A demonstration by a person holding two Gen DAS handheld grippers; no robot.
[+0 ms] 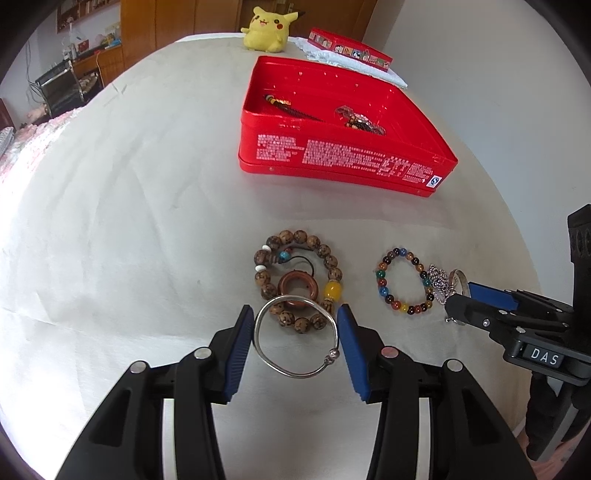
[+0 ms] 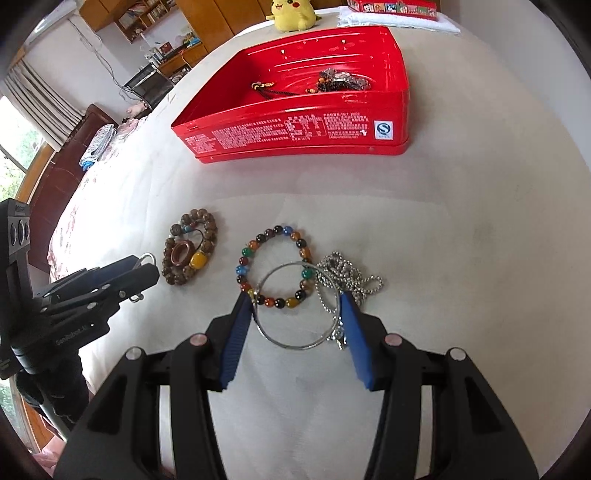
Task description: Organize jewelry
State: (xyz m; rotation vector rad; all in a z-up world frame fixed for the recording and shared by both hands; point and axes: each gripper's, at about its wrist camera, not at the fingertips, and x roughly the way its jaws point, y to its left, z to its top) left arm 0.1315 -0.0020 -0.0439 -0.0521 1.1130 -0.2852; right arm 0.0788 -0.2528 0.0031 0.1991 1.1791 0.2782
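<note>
My left gripper is shut on a silver bangle, its blue pads touching both sides of the ring. My right gripper is shut on another silver bangle in the same way. On the white cloth beyond lie a brown wooden bead bracelet with a wooden ring and yellow bead, a multicoloured bead bracelet and a silver ball chain. An open red tin farther back holds a dark tassel and some beaded pieces.
A yellow Pikachu plush and the tin's red lid on a white towel sit at the far edge. Shelves and furniture stand beyond the bed on the left.
</note>
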